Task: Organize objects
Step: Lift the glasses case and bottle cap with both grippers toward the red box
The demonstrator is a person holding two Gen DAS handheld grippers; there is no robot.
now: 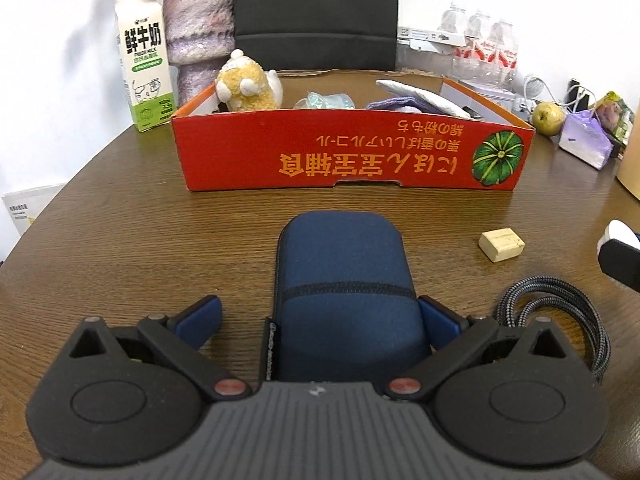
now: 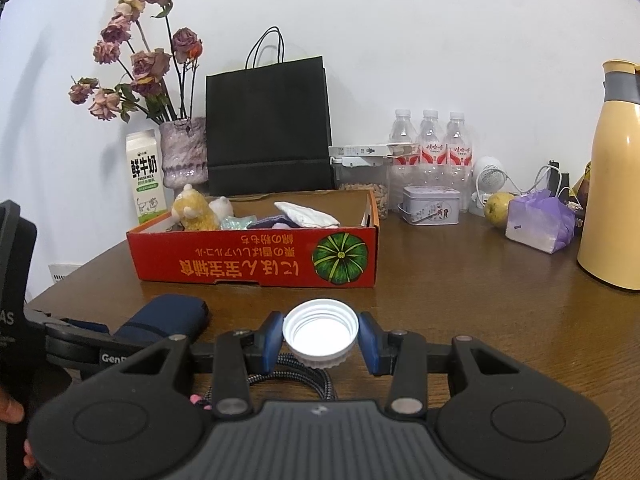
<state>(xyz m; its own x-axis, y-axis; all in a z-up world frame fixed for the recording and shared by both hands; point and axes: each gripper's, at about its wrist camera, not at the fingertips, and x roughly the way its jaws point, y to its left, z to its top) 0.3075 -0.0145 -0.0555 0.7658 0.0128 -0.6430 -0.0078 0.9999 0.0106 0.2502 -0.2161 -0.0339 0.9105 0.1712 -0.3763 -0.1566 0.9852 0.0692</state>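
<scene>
Nearest the lens, the left gripper (image 1: pixel 318 316) straddles a navy zip case (image 1: pixel 342 280) lying lengthwise on the brown wooden counter (image 1: pixel 120 220); jaws wide, the right blue pad close against the case's side or touching it, the left pad clearly off it with bare wood between. No grip on the case as far as I can see. Right gripper (image 2: pixel 320 338) holds a white screw cap (image 2: pixel 320 330), open side facing the camera, jaws closed on it from both sides, held clear above the counter. A braided grey cable (image 1: pixel 560 312) lies coiled just right of the case, under the right gripper in its own view. Small cream-coloured block (image 1: pixel 501 243) sits alone on the wood, right of the case and in front of the box. Red cardboard box (image 1: pixel 352 156), low-walled, printed with orange characters and a green pumpkin, stands beyond the case toward the wall. Inside it: a yellow plush toy (image 1: pixel 246 84) at the left end, a pale teal wrapped item (image 1: pixel 324 101) mid-box, a purple cloth (image 1: pixel 396 103) and a white folded piece (image 1: pixel 420 94) toward the right. Behind the box: milk carton (image 1: pixel 146 60), vase of dried roses (image 2: pixel 184 152), black paper bag (image 2: pixel 270 124). Further right: three water bottles (image 2: pixel 430 148), a small tin (image 2: pixel 430 205), a pear (image 2: pixel 498 208), a purple tissue pack (image 2: pixel 540 222), a yellow thermos jug (image 2: pixel 614 176).
</scene>
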